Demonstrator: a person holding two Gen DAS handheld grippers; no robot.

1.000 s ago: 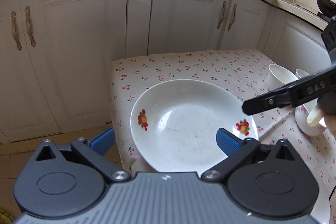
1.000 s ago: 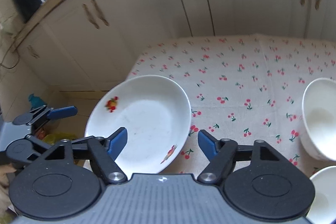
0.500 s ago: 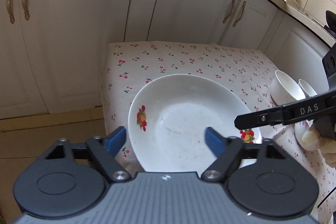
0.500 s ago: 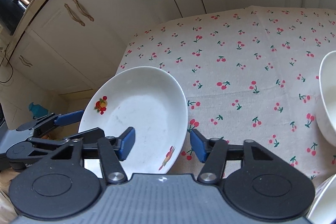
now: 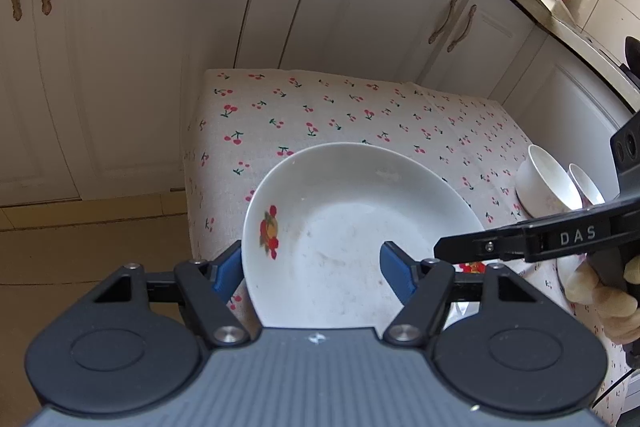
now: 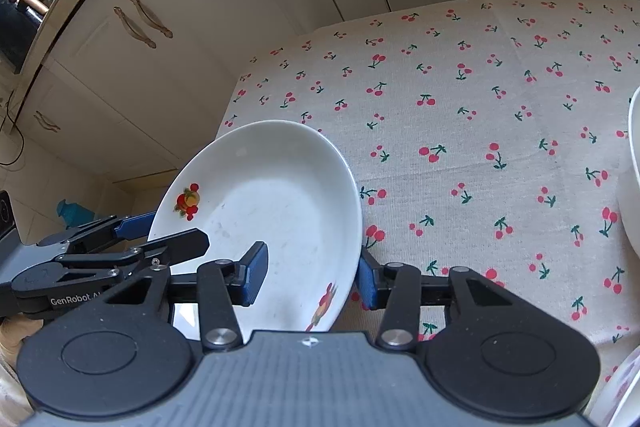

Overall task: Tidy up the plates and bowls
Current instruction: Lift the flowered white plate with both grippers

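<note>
A white plate (image 5: 352, 227) (image 6: 272, 195) with fruit prints lies at the near left corner of the cherry-print table (image 5: 360, 107) (image 6: 480, 87). My left gripper (image 5: 312, 273) straddles the plate's left rim, one blue pad outside it and one over the inside; its jaws are closing and stand well apart. My right gripper (image 6: 311, 279) straddles the plate's right rim the same way, jaws closing, with a gap still showing. The right gripper's black finger (image 5: 460, 251) reaches in over the plate, held by a hand (image 5: 600, 295). The left gripper's fingers (image 6: 120, 229) show at the plate's far side.
Two white bowls (image 5: 544, 187) (image 5: 586, 187) stand at the table's right side; one bowl's rim (image 6: 634, 167) shows at the right edge. White cabinets (image 5: 140, 47) lie behind the table, with tiled floor (image 5: 80, 247) to its left. A teal object (image 6: 76, 213) sits on the floor.
Both grippers came down closer onto the plate and their jaws narrowed around its opposite rims. The plate stayed in place.
</note>
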